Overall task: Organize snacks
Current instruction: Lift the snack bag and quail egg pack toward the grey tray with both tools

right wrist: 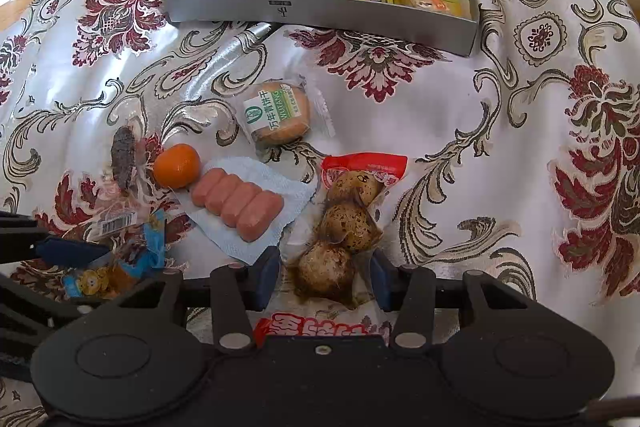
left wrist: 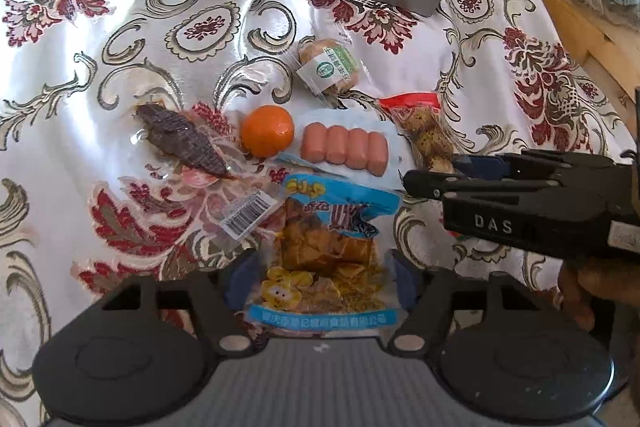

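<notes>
Left gripper [left wrist: 320,279]: jaws spread, straddling the blue tofu-snack packet [left wrist: 326,247], no clear pinch.
Right gripper [right wrist: 324,279]: jaws spread around the red-topped pack of speckled eggs [right wrist: 348,219], contact unclear.
Near items: sausage pack [right wrist: 236,203], orange [right wrist: 177,165], dried-meat pouch [left wrist: 180,141], wrapped round biscuit [right wrist: 280,115], all loose on the floral cloth [right wrist: 500,107].
Tray [right wrist: 320,15]: grey, far side, snacks inside.
</notes>
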Action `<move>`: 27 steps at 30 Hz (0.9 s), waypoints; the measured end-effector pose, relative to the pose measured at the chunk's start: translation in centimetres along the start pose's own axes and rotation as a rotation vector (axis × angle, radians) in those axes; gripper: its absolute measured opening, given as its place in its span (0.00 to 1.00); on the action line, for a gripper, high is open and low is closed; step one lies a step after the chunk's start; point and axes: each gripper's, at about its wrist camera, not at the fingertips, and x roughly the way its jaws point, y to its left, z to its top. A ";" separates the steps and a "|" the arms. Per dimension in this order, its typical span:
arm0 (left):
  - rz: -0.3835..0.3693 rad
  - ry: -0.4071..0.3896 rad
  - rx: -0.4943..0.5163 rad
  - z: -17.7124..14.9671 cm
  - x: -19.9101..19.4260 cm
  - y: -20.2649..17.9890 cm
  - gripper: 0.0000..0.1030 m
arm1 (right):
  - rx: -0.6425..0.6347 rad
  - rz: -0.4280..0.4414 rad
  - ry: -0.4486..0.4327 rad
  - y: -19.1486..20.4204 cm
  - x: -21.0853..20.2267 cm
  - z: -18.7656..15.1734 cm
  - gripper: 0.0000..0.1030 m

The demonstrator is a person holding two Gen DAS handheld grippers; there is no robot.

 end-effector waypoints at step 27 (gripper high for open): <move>-0.006 -0.076 0.004 -0.6 -1.4 0.0 0.44 | -0.042 -0.013 -0.028 0.7 -0.3 -0.1 0.46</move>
